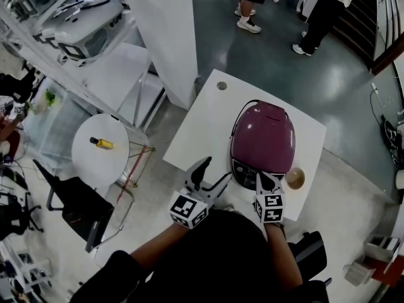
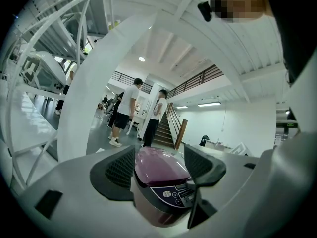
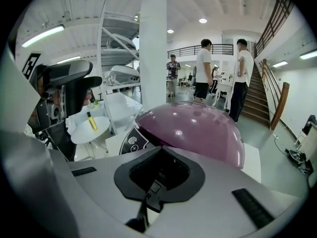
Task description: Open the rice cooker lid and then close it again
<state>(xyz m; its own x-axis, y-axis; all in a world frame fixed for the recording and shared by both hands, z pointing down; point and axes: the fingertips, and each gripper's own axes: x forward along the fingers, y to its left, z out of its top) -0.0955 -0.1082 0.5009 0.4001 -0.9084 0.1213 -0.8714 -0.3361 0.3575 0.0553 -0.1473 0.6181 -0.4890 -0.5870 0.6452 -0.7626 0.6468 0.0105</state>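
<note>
Lid (image 1: 264, 131) down; right gripper (image 1: 268, 182) pressed together at cooker (image 1: 245, 169) front, left gripper (image 1: 211, 174) spread, empty.
Glossy lid looks slippery and hinged, so we'd work its front edge, not grab.

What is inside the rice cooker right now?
Its inside is not visible: the purple lid is closed on the rice cooker. Only the lid's top and the front control panel show; any pot or contents are covered.

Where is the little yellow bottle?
In the head view, the yellow bottle lies on the round white table at the left, beside the square white table that holds the purple rice cooker.
</note>
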